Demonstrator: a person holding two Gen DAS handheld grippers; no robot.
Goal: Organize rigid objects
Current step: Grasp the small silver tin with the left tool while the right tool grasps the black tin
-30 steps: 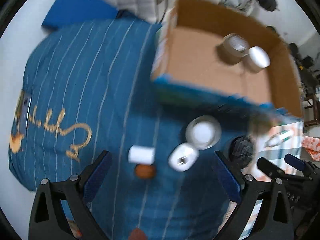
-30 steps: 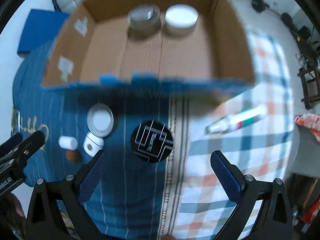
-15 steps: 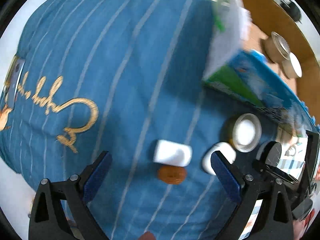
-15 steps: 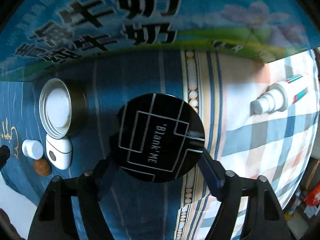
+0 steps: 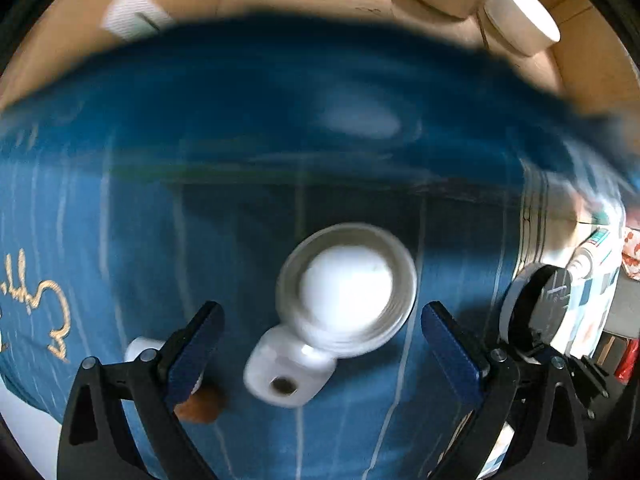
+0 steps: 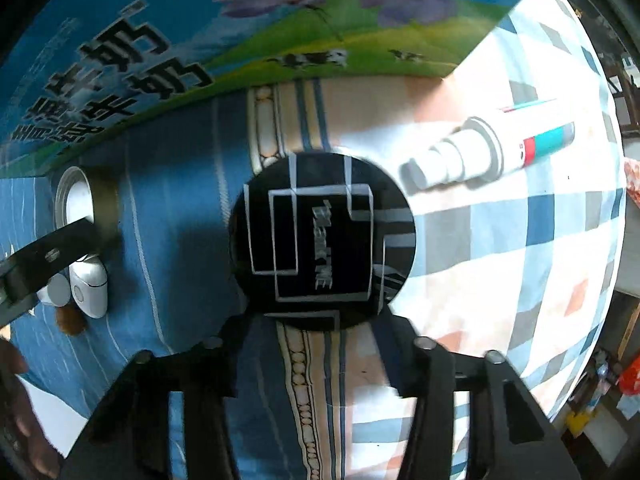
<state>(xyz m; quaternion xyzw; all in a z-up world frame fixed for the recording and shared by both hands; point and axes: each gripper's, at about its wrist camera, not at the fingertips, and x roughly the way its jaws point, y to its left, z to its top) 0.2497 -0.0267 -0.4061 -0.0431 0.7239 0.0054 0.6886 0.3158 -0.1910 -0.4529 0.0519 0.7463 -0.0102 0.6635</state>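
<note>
**Black compact gripped, round tin next in line**

The black round compact (image 6: 322,240), marked with white lines, sat clamped between the right tongs (image 6: 320,320), whose dark fingers closed on its lower edge; whether it rested on the bed cover or hung just above could not be told. Just beside it lay a white spray bottle (image 6: 492,152) on the checked cloth (image 6: 520,260). Behind rose the printed outer wall of the cardboard box (image 6: 160,60).

The left tongs (image 5: 320,344) were spread wide and held nothing, poised over the round tin (image 5: 348,288) with its white inside. Touching the tin's near edge was a white earbud case (image 5: 288,376); a small white cap (image 5: 140,350) and a brown nut-like piece (image 5: 200,404) lay by the left finger. Two jars (image 5: 516,16) already stood inside the box. The left view was smeared by motion.

The step in hand appeared to be carrying the compact into the box. It would go best with the grip kept firm on the disc's thin rim, lifted high enough to pass the wall, then set down flat beside the jars. The left tongs would do well to centre on the tin alone, clear of the case.
</note>
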